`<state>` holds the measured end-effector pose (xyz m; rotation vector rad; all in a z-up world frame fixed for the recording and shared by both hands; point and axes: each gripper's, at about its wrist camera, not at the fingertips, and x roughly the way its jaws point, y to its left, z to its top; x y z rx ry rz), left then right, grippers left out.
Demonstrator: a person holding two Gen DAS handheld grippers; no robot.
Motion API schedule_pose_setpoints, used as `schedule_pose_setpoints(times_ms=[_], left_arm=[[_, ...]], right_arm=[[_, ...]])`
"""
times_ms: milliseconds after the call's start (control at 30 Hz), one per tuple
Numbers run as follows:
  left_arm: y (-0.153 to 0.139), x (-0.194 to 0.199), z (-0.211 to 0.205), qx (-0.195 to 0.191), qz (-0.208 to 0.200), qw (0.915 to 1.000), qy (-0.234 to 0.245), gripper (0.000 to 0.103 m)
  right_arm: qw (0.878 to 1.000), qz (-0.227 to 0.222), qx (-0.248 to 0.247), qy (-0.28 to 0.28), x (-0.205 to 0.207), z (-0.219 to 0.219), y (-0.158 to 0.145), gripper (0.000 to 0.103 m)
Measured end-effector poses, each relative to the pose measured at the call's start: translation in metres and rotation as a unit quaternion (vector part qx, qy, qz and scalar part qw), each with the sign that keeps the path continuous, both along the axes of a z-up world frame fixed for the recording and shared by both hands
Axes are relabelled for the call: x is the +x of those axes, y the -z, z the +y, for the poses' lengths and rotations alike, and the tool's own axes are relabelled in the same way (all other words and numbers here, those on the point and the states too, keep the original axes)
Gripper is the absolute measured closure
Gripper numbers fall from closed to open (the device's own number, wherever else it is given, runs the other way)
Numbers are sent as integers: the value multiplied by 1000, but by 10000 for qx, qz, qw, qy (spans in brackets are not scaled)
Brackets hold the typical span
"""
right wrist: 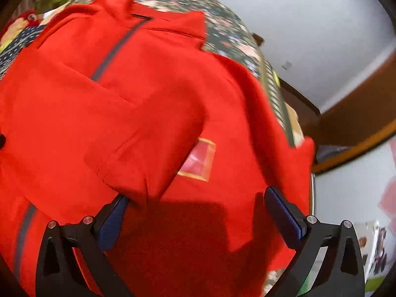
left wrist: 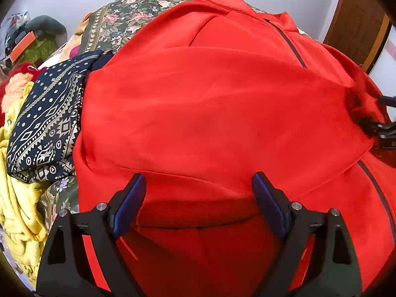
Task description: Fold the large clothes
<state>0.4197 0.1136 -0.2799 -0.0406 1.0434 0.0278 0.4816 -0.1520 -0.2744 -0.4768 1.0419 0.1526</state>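
Both claws, left gripper (left wrist: 198, 185) & right gripper (right wrist: 198, 203), released over red jacket (left wrist: 222, 111); soft, floppy fleece, I'd pinch near hem corners.

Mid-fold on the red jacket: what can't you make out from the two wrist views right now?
- Red jacket: hem cut off by the bottom edge in both views.
- Bedspread: mostly hidden under the jacket.
- Right gripper: its left fingertip is covered by a sleeve fold; contact unclear.
- Square label: right wrist view, motion-blurred, unreadable.
- Yellow garment: cut off by the left edge.
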Motion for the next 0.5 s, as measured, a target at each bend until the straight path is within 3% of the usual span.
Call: schedule_pose_setpoints(times_ms=[200, 367, 500], left_arm=[[0, -1, -3, 151, 5, 9999, -38, 11], [-3, -4, -2, 151, -2, 9998, -106, 11], [-12, -6, -3, 149, 116, 9996, -186, 12]], right_arm=[[9988, -267, -55, 413, -15, -40, -21, 0], [9932, -173, 779, 844, -31, -92, -48, 0], [9812, -89, 1500, 1210, -45, -136, -63, 0]])
